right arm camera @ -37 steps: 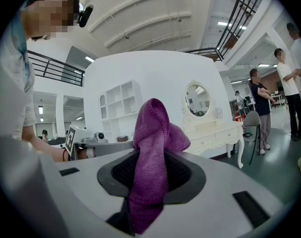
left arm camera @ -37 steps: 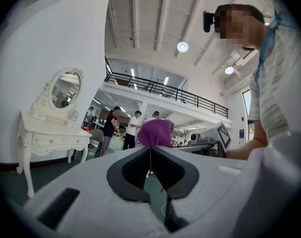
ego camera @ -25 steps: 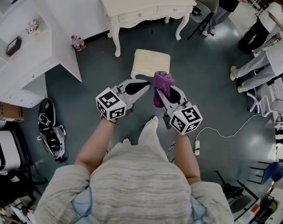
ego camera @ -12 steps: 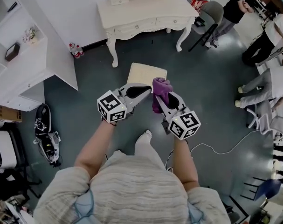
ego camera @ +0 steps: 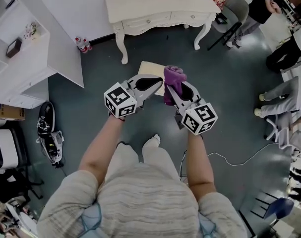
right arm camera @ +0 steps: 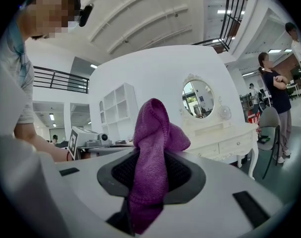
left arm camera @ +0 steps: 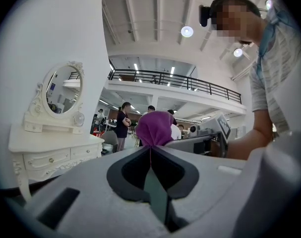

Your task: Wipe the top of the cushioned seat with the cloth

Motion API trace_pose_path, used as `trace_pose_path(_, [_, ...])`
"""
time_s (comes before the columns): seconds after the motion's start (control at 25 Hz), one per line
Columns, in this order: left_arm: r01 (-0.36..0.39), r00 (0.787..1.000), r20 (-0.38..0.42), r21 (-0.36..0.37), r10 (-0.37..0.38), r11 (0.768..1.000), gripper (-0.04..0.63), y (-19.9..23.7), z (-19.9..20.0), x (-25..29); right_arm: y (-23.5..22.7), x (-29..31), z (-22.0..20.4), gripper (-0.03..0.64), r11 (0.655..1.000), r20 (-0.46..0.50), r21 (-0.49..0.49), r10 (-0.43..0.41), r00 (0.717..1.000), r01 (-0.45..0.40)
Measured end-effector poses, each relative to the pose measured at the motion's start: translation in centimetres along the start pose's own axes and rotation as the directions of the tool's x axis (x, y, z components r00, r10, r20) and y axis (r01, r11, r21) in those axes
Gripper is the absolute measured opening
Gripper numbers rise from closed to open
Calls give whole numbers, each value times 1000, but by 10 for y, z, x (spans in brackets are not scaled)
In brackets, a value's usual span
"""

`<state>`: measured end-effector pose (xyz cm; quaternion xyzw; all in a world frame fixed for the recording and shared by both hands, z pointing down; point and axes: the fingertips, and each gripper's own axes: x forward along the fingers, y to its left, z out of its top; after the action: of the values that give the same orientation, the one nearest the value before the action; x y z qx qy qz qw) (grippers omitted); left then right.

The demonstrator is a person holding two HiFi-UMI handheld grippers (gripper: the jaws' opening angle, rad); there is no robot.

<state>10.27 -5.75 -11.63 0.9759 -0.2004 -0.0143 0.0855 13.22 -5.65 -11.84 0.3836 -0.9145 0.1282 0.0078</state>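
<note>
A purple cloth (ego camera: 172, 83) bunches up out of my right gripper (ego camera: 174, 87), whose jaws are shut on it; the same cloth (right arm camera: 152, 157) fills the gap in the right gripper view. My left gripper (ego camera: 157, 83) is shut with nothing in it and points toward the cloth (left arm camera: 154, 128), close beside the right one. The cream cushioned seat (ego camera: 149, 69) stands on the floor below and beyond both grippers, largely hidden by them. Both grippers are held up in the air above it.
A white dressing table (ego camera: 160, 9) with an oval mirror (left arm camera: 62, 90) stands just beyond the seat. White shelving (ego camera: 26, 58) is at the left. People (ego camera: 269, 9) and a grey chair (ego camera: 232, 14) are at the right. A white cable (ego camera: 234, 160) lies on the floor.
Both grippers have moved forward over the seat, which is now mostly covered by them. The dressing table has shifted in the head view as the person stepped closer.
</note>
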Motion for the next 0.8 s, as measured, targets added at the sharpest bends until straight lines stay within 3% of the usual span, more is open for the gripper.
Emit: trace_pose_path(0.8, [2, 1000, 19, -13, -1, 1000, 15, 118, -36, -25, -59, 81, -45, 123, 995, -2, 31, -98, 995, 98])
